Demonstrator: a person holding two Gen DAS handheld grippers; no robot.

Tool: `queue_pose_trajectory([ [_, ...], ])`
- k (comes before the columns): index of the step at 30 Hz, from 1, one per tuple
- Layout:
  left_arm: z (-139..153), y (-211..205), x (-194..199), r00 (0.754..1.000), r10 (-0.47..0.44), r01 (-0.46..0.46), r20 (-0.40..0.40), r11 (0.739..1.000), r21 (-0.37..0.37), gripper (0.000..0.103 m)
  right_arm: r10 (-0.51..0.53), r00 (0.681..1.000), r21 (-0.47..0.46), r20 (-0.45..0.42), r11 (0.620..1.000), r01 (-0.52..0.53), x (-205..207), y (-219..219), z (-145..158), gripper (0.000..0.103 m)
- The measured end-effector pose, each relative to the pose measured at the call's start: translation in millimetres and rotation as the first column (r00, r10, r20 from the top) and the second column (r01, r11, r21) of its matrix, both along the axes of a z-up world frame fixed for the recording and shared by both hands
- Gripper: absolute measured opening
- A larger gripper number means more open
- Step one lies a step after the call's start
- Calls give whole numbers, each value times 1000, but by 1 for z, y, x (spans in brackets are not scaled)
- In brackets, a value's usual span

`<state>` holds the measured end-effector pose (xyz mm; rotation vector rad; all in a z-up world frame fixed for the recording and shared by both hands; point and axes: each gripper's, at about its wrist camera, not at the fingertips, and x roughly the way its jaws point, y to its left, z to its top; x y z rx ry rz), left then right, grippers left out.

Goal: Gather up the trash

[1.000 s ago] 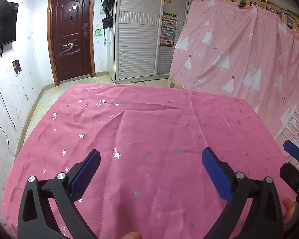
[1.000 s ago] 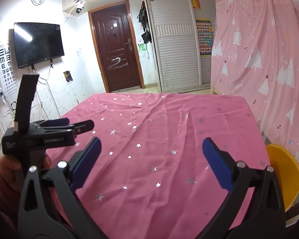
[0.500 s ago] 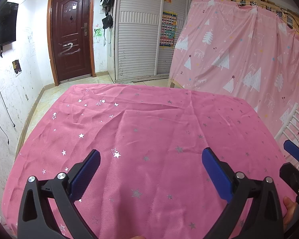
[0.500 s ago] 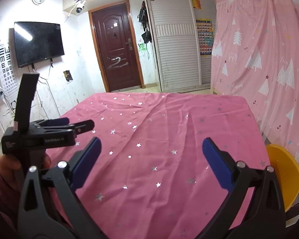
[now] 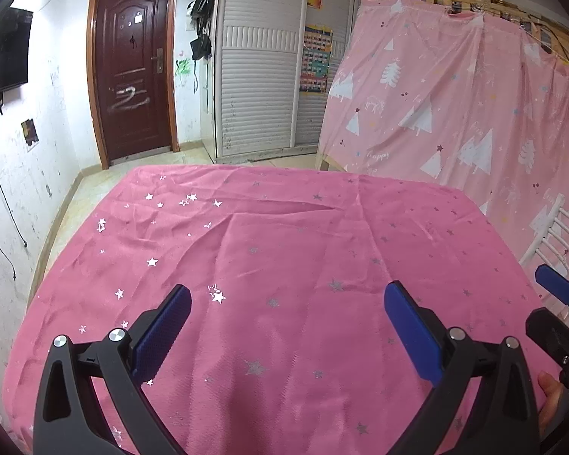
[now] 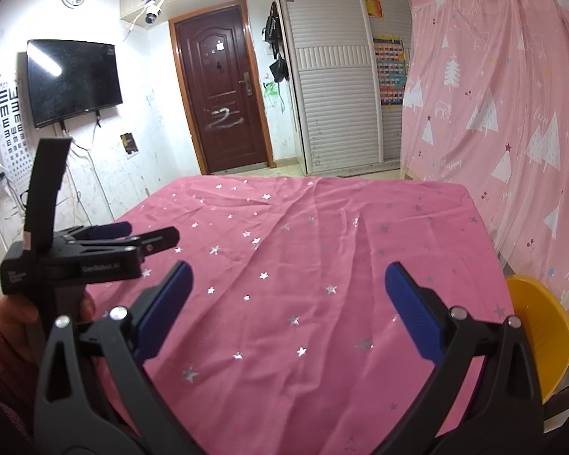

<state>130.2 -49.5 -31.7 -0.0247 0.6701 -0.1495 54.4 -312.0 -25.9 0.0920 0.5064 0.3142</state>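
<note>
My left gripper (image 5: 286, 295) is open and empty, held over the near part of a table covered with a pink star-print cloth (image 5: 284, 235). My right gripper (image 6: 286, 276) is open and empty over the same cloth (image 6: 303, 250). No trash shows on the cloth in either view. A yellow bin (image 6: 542, 330) stands beside the table's right edge in the right wrist view. The left gripper also shows from the side in the right wrist view (image 6: 148, 237), and part of the right gripper shows at the left wrist view's right edge (image 5: 557, 288).
A pink tree-print curtain (image 5: 455, 121) hangs to the right of the table. A white metal rack (image 5: 554, 242) stands at the table's right side. A brown door (image 5: 132, 68), white closet doors (image 5: 261, 87) and a wall television (image 6: 72, 79) are behind.
</note>
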Motion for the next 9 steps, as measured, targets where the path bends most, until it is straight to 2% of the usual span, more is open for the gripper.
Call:
queue_pose_trajectory([
  [9, 2, -2, 1, 1000, -7, 8, -7, 1000, 10, 95, -1, 1000, -3, -1, 1000, 1, 0, 0, 0, 97],
])
